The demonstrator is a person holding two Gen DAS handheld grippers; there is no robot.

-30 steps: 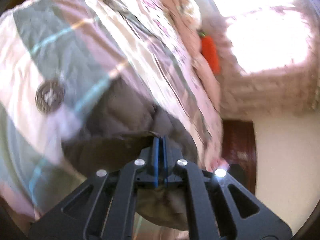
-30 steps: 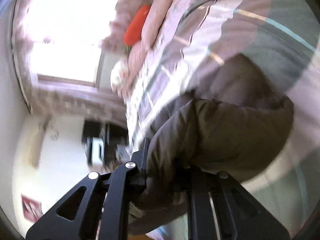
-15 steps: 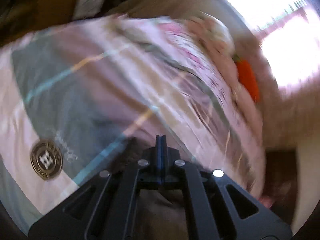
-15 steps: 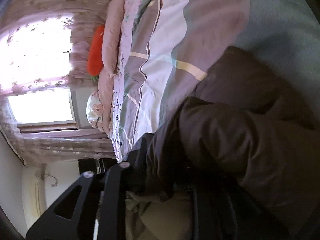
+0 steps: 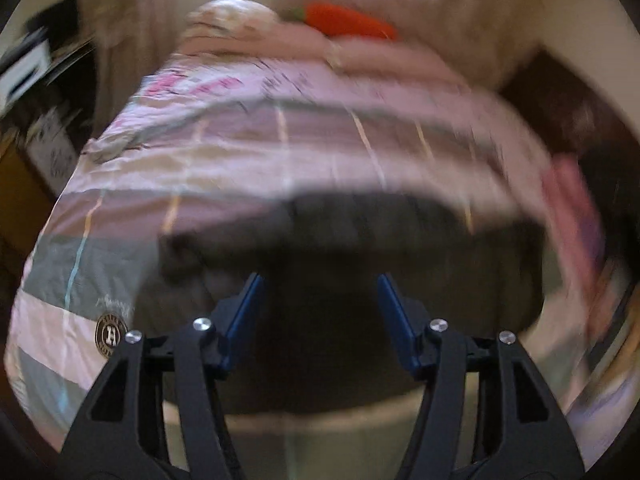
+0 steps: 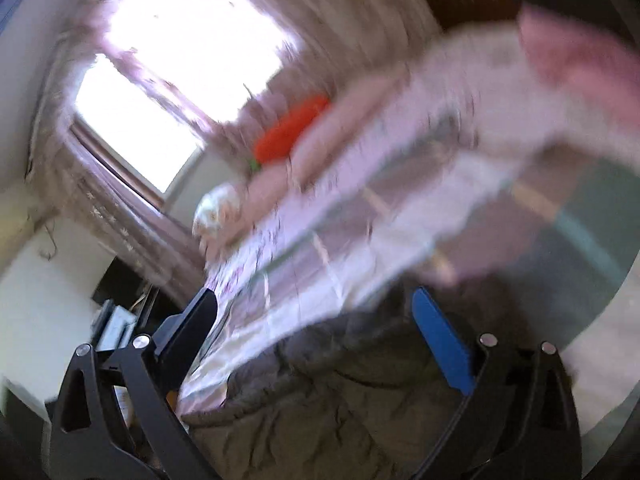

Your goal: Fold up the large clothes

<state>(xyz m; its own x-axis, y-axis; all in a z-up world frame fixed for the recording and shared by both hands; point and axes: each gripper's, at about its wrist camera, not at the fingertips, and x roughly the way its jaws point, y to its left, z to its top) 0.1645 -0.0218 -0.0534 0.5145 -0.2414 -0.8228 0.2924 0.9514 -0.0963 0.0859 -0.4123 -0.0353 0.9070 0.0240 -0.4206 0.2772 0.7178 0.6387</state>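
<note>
A dark brown padded jacket (image 5: 344,248) lies on the striped pink and grey bedspread (image 5: 280,148). In the left wrist view my left gripper (image 5: 318,312) is open and empty, its blue pads spread just above the jacket. In the right wrist view the jacket (image 6: 320,408) lies crumpled below my right gripper (image 6: 316,320), which is open and empty with its fingers wide apart. Both views are blurred by motion.
An orange carrot-shaped cushion (image 5: 348,24) and pink pillows (image 5: 360,52) lie at the head of the bed under a bright curtained window (image 6: 176,40). Dark furniture (image 5: 36,80) stands to the left of the bed, and a dark wooden piece (image 5: 568,104) to the right.
Both grippers were shut on the jacket and have opened and let it go. The jacket now lies on the bedspread. Both cameras have swung towards the head of the bed.
</note>
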